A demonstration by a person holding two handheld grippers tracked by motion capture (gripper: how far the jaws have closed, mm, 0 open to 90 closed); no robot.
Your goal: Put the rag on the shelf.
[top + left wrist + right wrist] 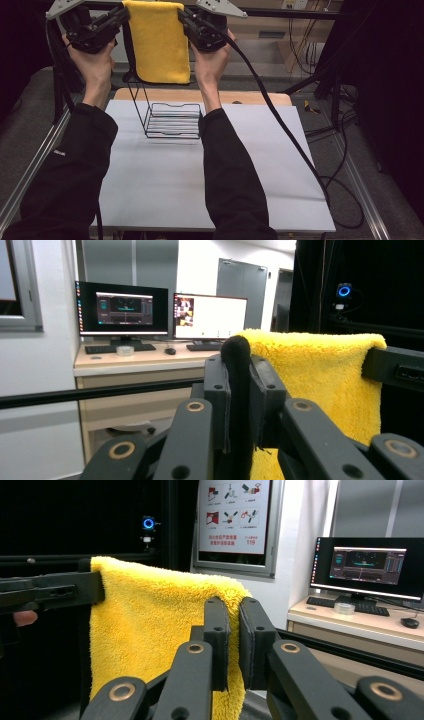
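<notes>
A fluffy yellow towel hangs stretched between my two grippers, high above the far side of the table. My left gripper is shut on its upper left corner and my right gripper on its upper right corner. In the left gripper view the jaws pinch a dark rolled edge of the towel, with the other gripper at the far corner. In the right gripper view the jaws clamp the yellow pile of the towel. Below the towel, a black wire rack stands on the table.
The white table top has a wooden board along its far edge. A thick cable trails from the right gripper over the table's right side. A desk with two monitors stands beyond, and metal rails flank the table.
</notes>
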